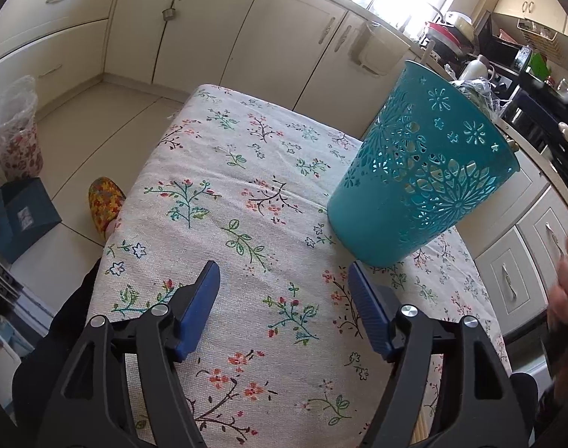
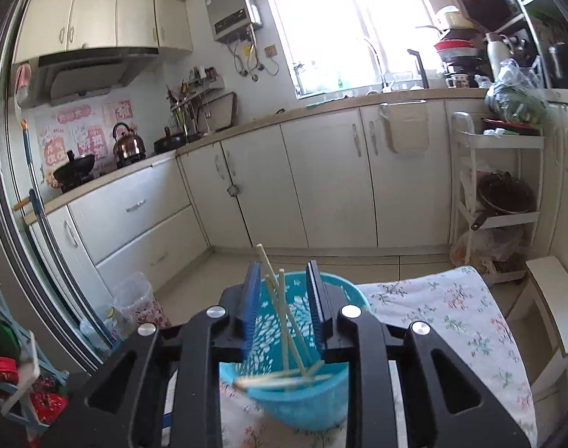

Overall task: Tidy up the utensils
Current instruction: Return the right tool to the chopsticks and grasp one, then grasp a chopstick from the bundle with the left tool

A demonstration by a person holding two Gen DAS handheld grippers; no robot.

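A teal perforated basket (image 1: 414,171) stands on the floral tablecloth (image 1: 228,194), ahead and to the right of my left gripper (image 1: 283,266). That gripper is open above the cloth, with nothing between its blue pads. A pale stick tip (image 1: 427,50) pokes above the basket's far rim. In the right wrist view my right gripper (image 2: 283,265) hangs just over the same basket (image 2: 302,407). Its jaws stand apart. Several pale chopsticks (image 2: 284,317) lean inside the basket, seen through the gap; the pads do not press on them. Their lower ends are blurred.
A person's hand (image 1: 567,272) is at the right edge, and a foot in a patterned slipper (image 1: 105,201) is left of the table. A lined bin (image 2: 134,298) stands on the floor at the left. A white chair (image 2: 556,298) and a shelf rack (image 2: 496,216) are at the right.
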